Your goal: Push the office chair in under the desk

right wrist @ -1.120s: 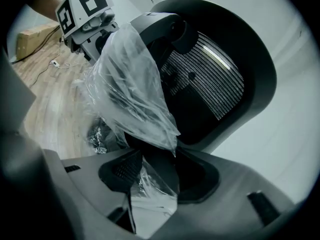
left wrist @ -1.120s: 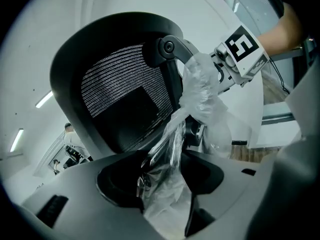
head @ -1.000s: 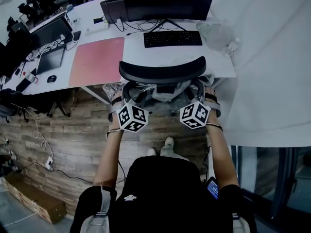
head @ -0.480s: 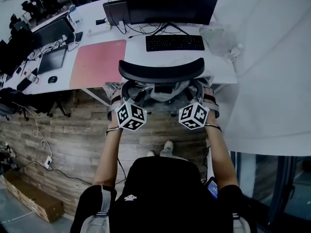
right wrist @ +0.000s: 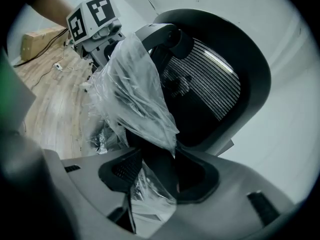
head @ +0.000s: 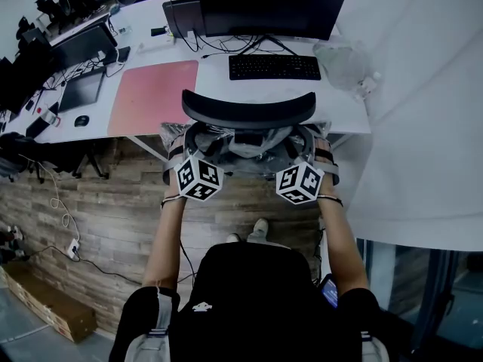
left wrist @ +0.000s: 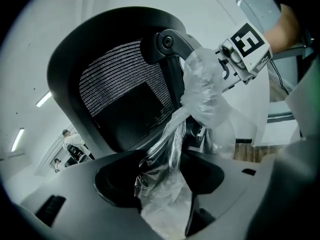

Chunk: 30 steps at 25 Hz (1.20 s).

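Note:
The black office chair (head: 249,110) stands at the white desk (head: 207,78), its curved mesh back (left wrist: 120,99) against the desk's front edge. Clear plastic wrap (left wrist: 205,94) hangs on its back frame. My left gripper (head: 183,153) holds the left side of that frame, jaws wide around the wrapped bar (left wrist: 165,184). My right gripper (head: 317,151) holds the right side the same way, a black bar (right wrist: 157,176) filling the space between its jaws. Each gripper view shows the other gripper's marker cube (left wrist: 247,46) (right wrist: 95,19) across the chair.
On the desk lie a keyboard (head: 274,66), a monitor (head: 272,6), a pink mat (head: 155,85) and a plastic bag (head: 343,55). A white wall (head: 423,127) runs along the right. Cables (head: 64,217) and a cardboard box (head: 49,308) lie on the wooden floor to the left.
Both grippers and the chair have moved a little forward, so the chair back now sits closer to the keyboard and further under the desk edge. The person's feet have followed.

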### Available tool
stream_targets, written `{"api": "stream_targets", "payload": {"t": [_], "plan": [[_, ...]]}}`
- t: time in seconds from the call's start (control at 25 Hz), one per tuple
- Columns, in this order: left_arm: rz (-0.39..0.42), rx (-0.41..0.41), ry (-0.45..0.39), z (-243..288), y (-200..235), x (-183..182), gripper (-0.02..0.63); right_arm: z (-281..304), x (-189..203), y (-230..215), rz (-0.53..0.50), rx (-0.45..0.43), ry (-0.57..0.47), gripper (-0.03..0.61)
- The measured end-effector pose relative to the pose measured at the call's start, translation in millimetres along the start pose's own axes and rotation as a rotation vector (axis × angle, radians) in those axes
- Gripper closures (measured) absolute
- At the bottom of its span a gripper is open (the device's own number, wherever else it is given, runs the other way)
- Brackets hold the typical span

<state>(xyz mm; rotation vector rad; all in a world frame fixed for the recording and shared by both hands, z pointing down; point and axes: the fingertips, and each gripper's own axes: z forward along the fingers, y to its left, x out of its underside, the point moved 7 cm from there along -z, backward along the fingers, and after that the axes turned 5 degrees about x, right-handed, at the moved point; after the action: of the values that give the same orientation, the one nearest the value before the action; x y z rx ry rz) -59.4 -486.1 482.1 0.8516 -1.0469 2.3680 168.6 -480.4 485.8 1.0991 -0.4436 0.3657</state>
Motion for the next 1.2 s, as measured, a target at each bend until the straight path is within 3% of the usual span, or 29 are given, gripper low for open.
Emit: {"api": "stream_targets", "payload": {"t": [1.2], "plan": [[-0.012,-0.003,-0.035,-6.5,1.5,2.6,0.359,-2.3,-1.9,0.2,0.019,-0.010,-0.009,0.368]]}}
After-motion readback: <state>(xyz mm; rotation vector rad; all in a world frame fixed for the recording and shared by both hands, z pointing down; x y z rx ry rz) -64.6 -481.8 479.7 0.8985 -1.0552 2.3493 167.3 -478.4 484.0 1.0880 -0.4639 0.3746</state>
